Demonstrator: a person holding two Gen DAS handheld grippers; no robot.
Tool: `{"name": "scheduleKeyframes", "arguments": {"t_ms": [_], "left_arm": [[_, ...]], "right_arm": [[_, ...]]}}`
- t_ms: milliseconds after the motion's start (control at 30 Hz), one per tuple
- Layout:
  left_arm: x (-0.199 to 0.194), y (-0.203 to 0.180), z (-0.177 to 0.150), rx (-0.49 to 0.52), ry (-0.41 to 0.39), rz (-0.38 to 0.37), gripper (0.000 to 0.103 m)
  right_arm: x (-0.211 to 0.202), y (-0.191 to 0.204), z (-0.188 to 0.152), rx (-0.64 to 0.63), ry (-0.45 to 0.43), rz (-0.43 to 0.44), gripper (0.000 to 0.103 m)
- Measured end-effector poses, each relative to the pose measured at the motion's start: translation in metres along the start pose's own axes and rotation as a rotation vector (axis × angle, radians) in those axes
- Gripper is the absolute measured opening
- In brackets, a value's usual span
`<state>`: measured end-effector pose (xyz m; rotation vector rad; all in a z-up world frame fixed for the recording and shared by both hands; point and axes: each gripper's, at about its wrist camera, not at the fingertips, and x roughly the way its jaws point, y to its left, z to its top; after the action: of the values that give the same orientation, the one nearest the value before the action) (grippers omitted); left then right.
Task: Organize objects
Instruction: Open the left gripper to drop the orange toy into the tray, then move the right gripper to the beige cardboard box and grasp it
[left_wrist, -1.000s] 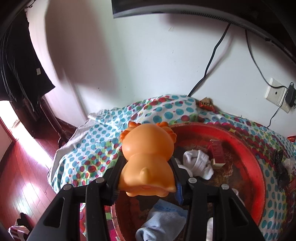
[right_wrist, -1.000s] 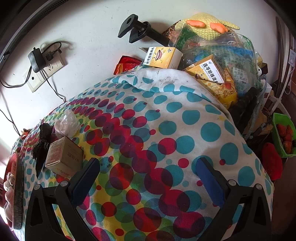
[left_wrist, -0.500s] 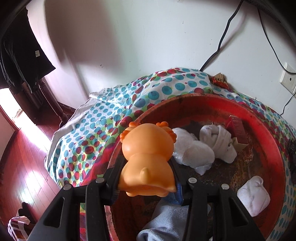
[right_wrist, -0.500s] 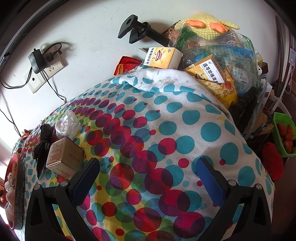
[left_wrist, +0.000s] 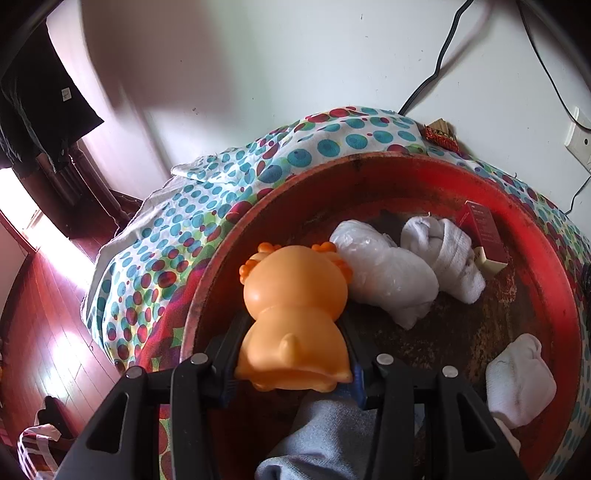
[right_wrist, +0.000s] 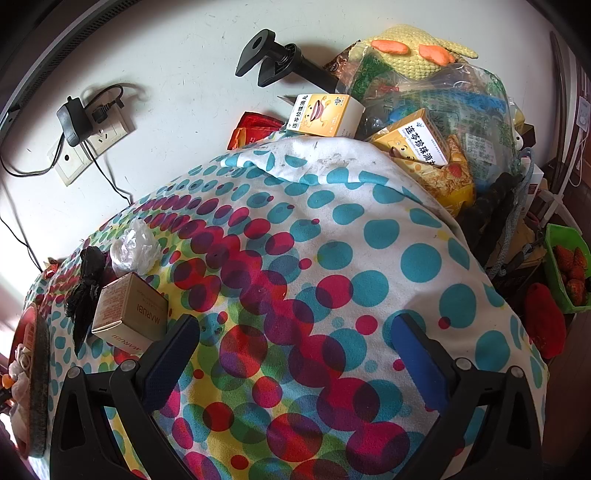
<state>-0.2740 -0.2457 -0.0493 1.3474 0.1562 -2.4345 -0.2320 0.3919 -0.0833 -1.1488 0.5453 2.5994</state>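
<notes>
My left gripper (left_wrist: 291, 325) is shut on an orange plastic toy animal (left_wrist: 295, 314) and holds it over the left inner side of a round red tray (left_wrist: 369, 177). In the tray lie white rolled socks (left_wrist: 443, 251), a white plastic bundle (left_wrist: 384, 273), another white sock (left_wrist: 517, 384), a grey-blue cloth (left_wrist: 325, 443) and a red box (left_wrist: 484, 232). My right gripper (right_wrist: 295, 347) is open and empty above the polka-dot cloth (right_wrist: 332, 258). A tan MARUBI box (right_wrist: 129, 317) stands just left of its left finger.
A black clump (right_wrist: 86, 284) and a crumpled clear bag (right_wrist: 135, 245) lie behind the tan box. Yellow boxes (right_wrist: 325, 114) and a full plastic bag (right_wrist: 443, 122) pile at the back right. A wall socket with cables (right_wrist: 85, 133) is at the back left. The red tray's edge (right_wrist: 37, 369) shows far left.
My left gripper has moved down and forward with the orange toy, which now sits lower inside the red tray. My right gripper has barely moved.
</notes>
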Motion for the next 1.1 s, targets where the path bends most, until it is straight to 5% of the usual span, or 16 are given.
{"name": "scheduleKeyframes", "arguments": {"t_ms": [200, 400, 567, 800, 900, 1100], "left_arm": [[-0.010, 0.011, 0.004, -0.057, -0.019, -0.026, 0.058], [-0.110, 0.038, 0.016, -0.104, -0.251, -0.213, 0.059], [-0.197, 0.046, -0.055, -0.118, -0.466, -0.293, 0.079], [-0.166, -0.003, -0.188, -0.017, -0.327, -0.398, 0.079], [-0.148, -0.019, -0.201, 0.005, -0.242, -0.456, 0.079], [-0.152, -0.034, -0.208, 0.081, -0.281, -0.448, 0.079]], "right_arm": [[0.000, 0.000, 0.000, 0.000, 0.000, 0.000, 0.103], [0.001, 0.001, 0.001, -0.004, 0.002, 0.001, 0.103], [0.000, 0.004, 0.002, -0.010, 0.004, 0.010, 0.103], [-0.005, 0.034, -0.006, -0.122, -0.004, -0.050, 0.103], [-0.017, 0.070, -0.015, -0.210, -0.024, -0.012, 0.103], [-0.005, 0.131, -0.021, -0.325, -0.014, -0.033, 0.101]]}}
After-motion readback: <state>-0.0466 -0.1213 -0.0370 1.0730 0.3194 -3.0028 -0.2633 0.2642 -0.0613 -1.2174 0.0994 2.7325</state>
